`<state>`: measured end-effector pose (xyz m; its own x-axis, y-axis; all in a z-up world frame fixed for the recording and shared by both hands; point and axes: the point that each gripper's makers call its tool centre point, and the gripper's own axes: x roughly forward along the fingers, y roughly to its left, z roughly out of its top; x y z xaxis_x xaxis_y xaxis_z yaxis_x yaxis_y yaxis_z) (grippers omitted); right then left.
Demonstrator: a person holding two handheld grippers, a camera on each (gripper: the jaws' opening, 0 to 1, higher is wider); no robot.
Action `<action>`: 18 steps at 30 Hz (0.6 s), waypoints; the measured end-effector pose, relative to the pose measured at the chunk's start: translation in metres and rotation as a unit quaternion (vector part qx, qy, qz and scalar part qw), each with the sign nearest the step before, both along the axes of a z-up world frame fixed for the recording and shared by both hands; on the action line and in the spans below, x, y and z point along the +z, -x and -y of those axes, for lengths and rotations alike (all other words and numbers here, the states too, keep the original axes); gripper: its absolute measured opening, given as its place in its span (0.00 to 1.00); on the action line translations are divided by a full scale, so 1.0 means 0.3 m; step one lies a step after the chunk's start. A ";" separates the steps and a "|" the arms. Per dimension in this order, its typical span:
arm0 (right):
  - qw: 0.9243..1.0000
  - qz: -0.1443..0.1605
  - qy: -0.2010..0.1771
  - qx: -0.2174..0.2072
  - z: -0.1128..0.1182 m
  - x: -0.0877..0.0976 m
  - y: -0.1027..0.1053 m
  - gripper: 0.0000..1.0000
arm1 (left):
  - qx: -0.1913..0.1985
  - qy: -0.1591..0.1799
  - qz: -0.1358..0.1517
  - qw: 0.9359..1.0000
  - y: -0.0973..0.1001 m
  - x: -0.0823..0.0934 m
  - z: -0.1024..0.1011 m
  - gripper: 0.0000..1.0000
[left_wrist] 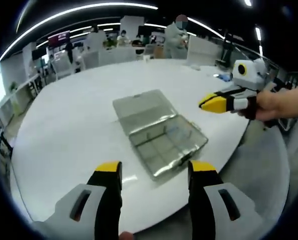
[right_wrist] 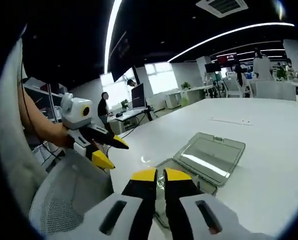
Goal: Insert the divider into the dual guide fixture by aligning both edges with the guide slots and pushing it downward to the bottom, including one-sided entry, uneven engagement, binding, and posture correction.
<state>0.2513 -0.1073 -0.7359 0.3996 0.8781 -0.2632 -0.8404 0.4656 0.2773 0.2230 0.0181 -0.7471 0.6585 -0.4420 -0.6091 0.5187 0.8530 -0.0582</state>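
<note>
Your left gripper (left_wrist: 151, 172) hovers above the near tabletop (left_wrist: 78, 120) edge; fingers spread wide, holding nothing; clear compartment box (left_wrist: 159, 132) sits just beyond them on the white tabletop, lid flipped open flat behind it, tray with grid cells nearest you; right gripper (right_wrist: 156, 175) hangs over the box's near corner, fingers nearly together with a thin gap, nothing between them that you can make out; divider itself can't be picked out.

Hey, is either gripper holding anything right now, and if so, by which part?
Nothing is held. The left gripper is open and empty above the table. The right gripper has its jaws nearly together with nothing between them, above the clear case.
</note>
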 end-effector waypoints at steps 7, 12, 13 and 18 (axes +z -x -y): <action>1.000 -0.007 -0.008 0.024 0.015 -0.011 0.014 0.22 | 0.015 -0.008 0.005 1.000 -0.002 0.019 0.012 0.50; 0.999 -0.005 -0.006 0.048 0.013 -0.021 0.034 0.31 | 0.026 -0.009 0.004 1.000 -0.004 0.028 0.014 0.50; 0.999 -0.007 -0.004 0.052 0.012 -0.028 0.039 0.33 | 0.028 -0.008 0.004 1.000 -0.005 0.031 0.015 0.51; 0.998 -0.012 -0.002 0.066 0.007 -0.042 0.061 0.42 | 0.031 -0.007 -0.001 0.999 -0.009 0.049 0.005 0.51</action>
<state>0.2329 -0.1095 -0.7485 0.2736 0.9239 -0.2674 -0.8878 0.3495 0.2993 0.2256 0.0168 -0.7323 0.6835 -0.3920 -0.6157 0.4642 0.8844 -0.0477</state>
